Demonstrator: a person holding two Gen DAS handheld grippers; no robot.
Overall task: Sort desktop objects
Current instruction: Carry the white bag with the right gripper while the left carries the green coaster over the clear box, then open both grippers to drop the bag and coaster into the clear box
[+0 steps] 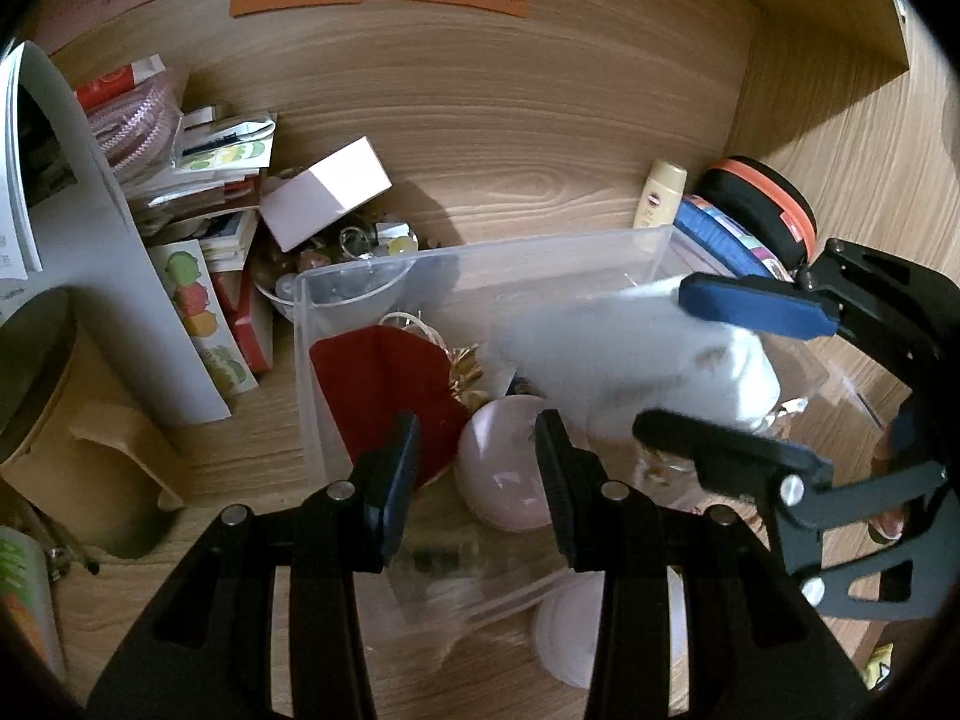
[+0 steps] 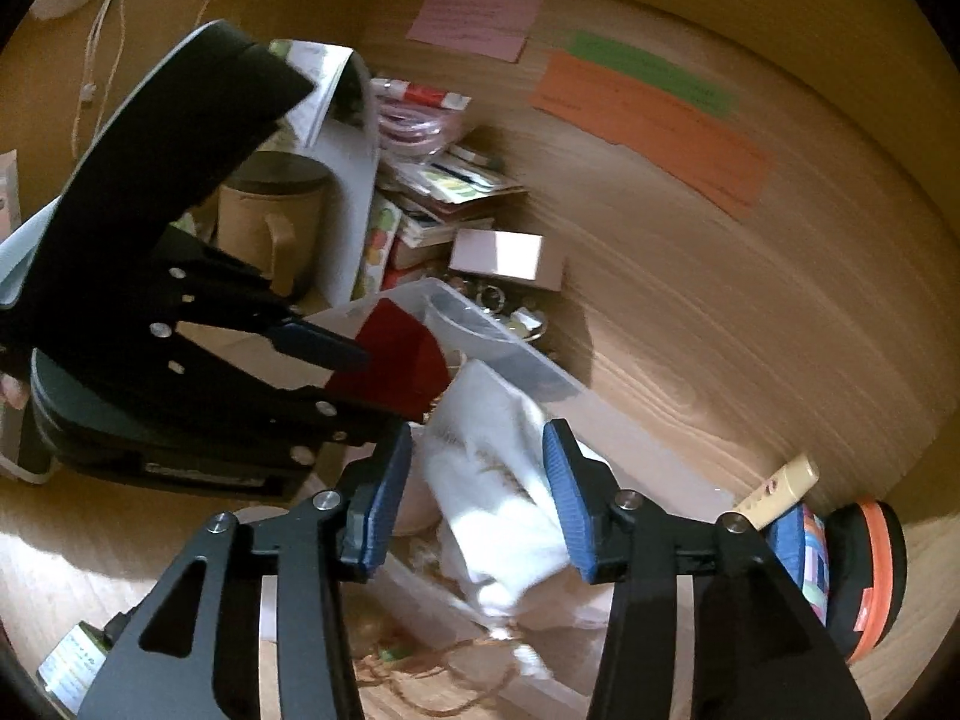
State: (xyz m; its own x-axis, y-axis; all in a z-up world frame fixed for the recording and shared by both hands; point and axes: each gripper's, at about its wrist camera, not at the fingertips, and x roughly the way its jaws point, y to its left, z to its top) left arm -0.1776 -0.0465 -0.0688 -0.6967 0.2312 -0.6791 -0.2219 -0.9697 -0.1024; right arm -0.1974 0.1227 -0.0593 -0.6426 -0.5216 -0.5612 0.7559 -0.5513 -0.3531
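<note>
A clear plastic bin (image 1: 480, 264) stands on the wooden desk. Inside lie a red pouch (image 1: 378, 378), a pink round case (image 1: 504, 462) and a white cloth bag (image 1: 648, 360). My left gripper (image 1: 477, 468) is open above the bin's near side, over the pink case. My right gripper (image 1: 669, 354) comes in from the right, its jaws open around the white bag. In the right wrist view the right gripper (image 2: 477, 492) straddles the white bag (image 2: 504, 480), pads apart from it. The left gripper (image 2: 360, 384) sits beside the red pouch (image 2: 396, 360).
A pile of booklets and cards (image 1: 204, 192) and a pink box (image 1: 327, 198) lie at the back left. A brown cup (image 1: 72, 438) stands left. A sunscreen tube (image 1: 660, 198) and an orange-rimmed black case (image 1: 762, 210) sit behind the bin, right. Coloured notes (image 2: 648, 114) hang on the back wall.
</note>
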